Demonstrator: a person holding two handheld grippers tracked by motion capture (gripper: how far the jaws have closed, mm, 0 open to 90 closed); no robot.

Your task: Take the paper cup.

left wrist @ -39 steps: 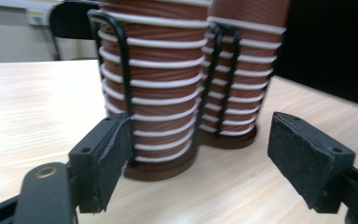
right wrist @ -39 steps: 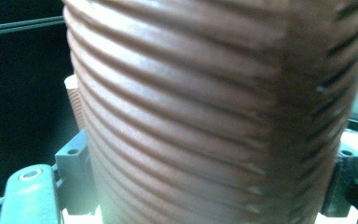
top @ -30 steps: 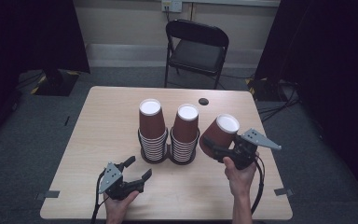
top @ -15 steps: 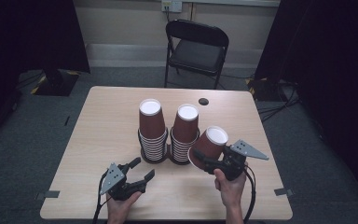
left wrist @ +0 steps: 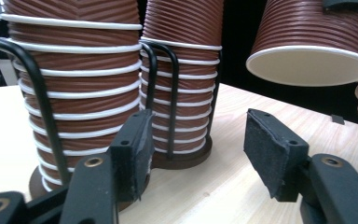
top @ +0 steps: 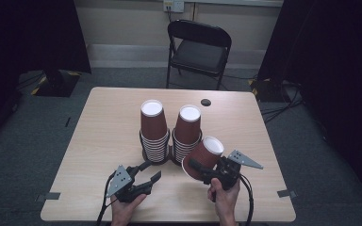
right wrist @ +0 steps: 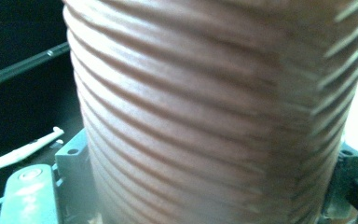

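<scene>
cup (top: 202, 158) in my right gripper (top: 206, 170): brown ribbed paper, matt, white rolled rim, smooth cream inside. both stacks (top: 153, 131) same ribbed paper, white rims banding them. holder (left wrist: 41, 100) at my 12 o'clock: thin black wire, slight gloss, on dark round bases. my left gripper (left wrist: 196, 149): matt black plastic, brass-looking screws, pads (left wrist: 265, 149) rough dark foam-like. table (top: 99, 127): pale wood-grain laminate, smooth, low sheen. chair (top: 199, 49) at 12: black, seat matt.

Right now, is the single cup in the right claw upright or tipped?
Tipped. The ribbed brown paper cup in the right claw leans, its white base up and open mouth down-left.
</scene>
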